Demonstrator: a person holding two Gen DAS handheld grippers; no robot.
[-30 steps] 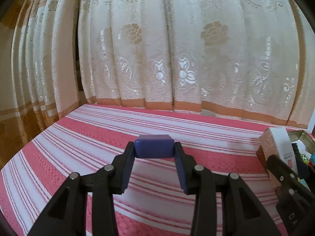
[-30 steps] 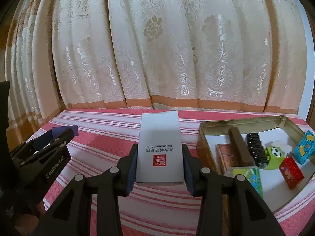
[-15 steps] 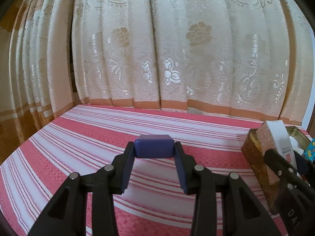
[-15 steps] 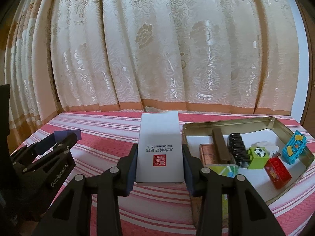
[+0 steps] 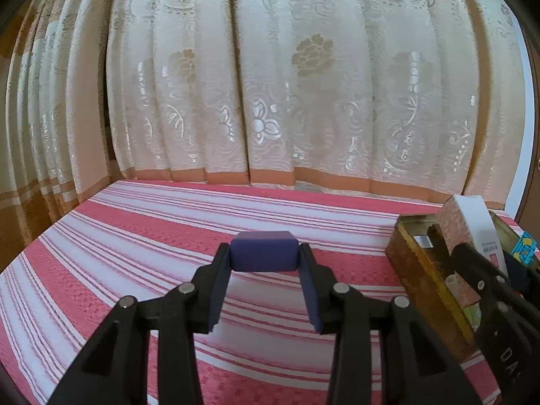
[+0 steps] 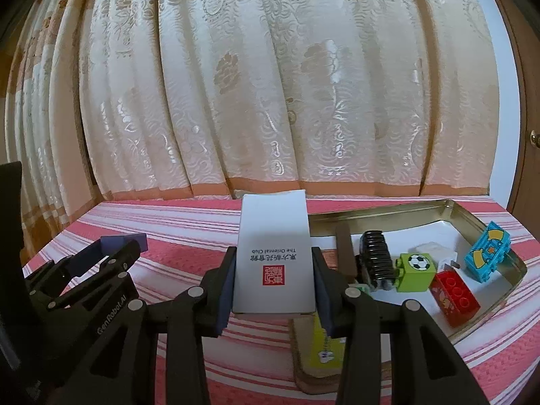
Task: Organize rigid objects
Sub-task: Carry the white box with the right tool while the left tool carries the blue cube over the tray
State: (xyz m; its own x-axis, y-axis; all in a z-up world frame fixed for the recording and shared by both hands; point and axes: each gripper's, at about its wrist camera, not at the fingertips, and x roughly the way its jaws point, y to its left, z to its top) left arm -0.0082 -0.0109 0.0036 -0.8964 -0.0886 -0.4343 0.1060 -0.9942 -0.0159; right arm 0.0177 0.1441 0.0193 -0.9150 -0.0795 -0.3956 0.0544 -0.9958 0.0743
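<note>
My left gripper [image 5: 264, 256] is shut on a small dark blue block [image 5: 263, 250], held above the striped red and white cloth. It also shows in the right wrist view [image 6: 118, 246] at the left. My right gripper [image 6: 273, 263] is shut on a white box [image 6: 274, 253] with a red seal, held over the left end of the metal tin [image 6: 452, 207]. The box [image 5: 472, 226] and the tin [image 5: 415, 270] show at the right of the left wrist view. The tin holds a green soccer block [image 6: 414, 271], a red brick [image 6: 454, 298], a cyan block [image 6: 487, 251] and a black comb-like piece [image 6: 375, 258].
A cream patterned curtain [image 5: 287, 84] hangs right behind the table's far edge. The striped cloth [image 5: 152, 236] covers the table. A yellow card [image 6: 324, 347] lies in the near end of the tin. A brown stick [image 6: 346, 249] lies in the tin.
My right gripper has moved right with the white box, now over the tin's left end. My left gripper has shifted right with the blue block, bringing the tin more into view.
</note>
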